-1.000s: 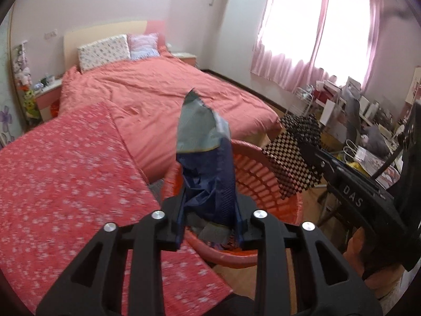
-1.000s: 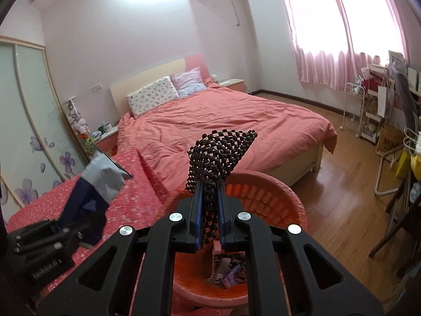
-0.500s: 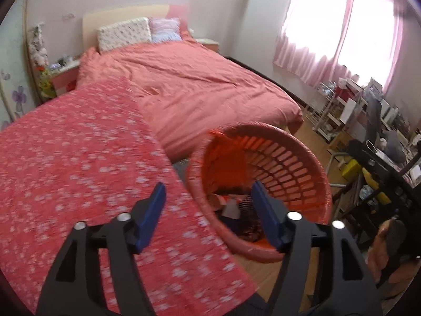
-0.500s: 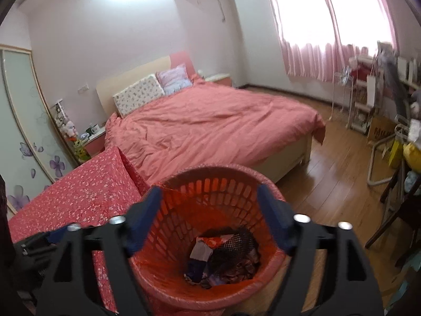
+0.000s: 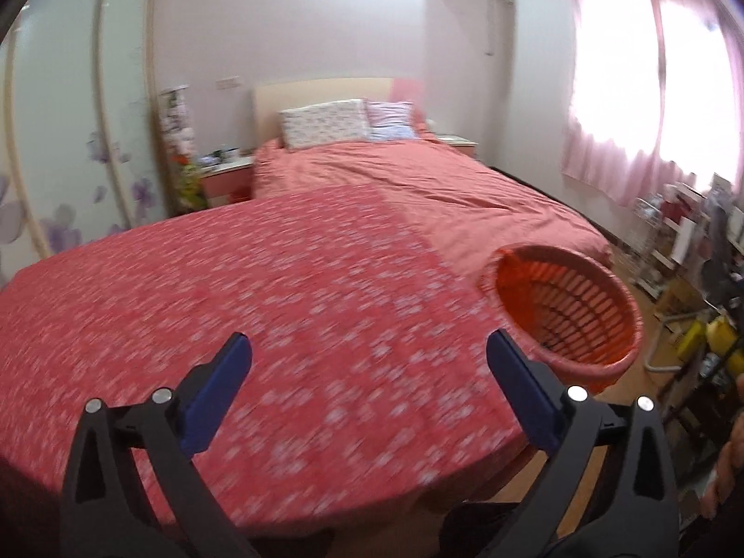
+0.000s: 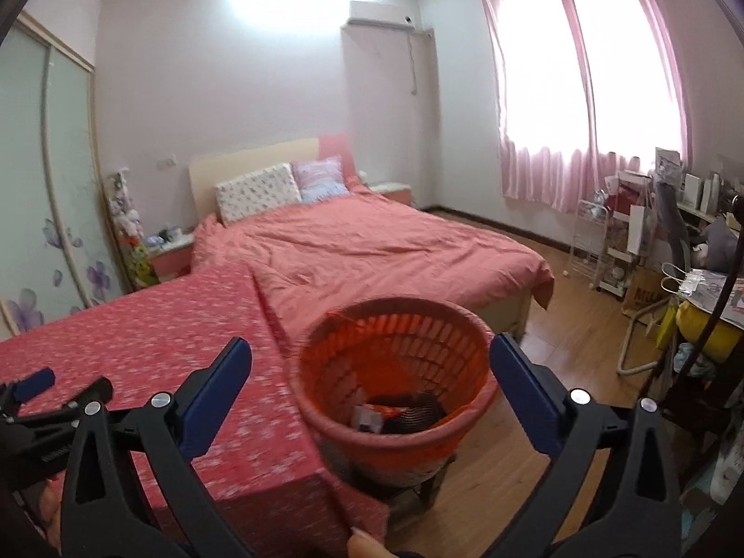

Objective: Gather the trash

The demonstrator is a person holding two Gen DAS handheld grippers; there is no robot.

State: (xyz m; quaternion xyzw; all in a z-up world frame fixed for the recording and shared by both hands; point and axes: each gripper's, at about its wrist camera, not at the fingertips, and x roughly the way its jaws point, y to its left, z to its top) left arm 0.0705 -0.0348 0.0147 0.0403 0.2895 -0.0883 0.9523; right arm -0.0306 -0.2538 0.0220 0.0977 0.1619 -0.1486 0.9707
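Observation:
An orange slatted basket (image 6: 386, 437) stands on a low stool beside the table, with dark wrappers and other trash (image 6: 404, 414) at its bottom. My right gripper (image 6: 369, 344) hovers just before the basket, its jaws opening wide with nothing between them. My left gripper (image 5: 367, 344) is over the red flowered tablecloth (image 5: 279, 302), jaws likewise opening and empty, with the basket (image 5: 581, 362) off to its right. One blue tip of the left gripper (image 6: 28, 386) shows at the left edge of the right wrist view.
A bed with a pink cover (image 6: 372, 251) lies behind the table and basket. Sliding wardrobe doors (image 5: 69, 139) fill the left wall. A wire rack (image 6: 600, 251) and cluttered desk (image 6: 697, 288) stand at the right, wooden floor (image 6: 558, 325) between them and the bed.
Both grippers opened and let go: the dark blue wrapper and the checkered wrapper dropped into the basket. The left gripper swung left over the table; the right drew back slightly.

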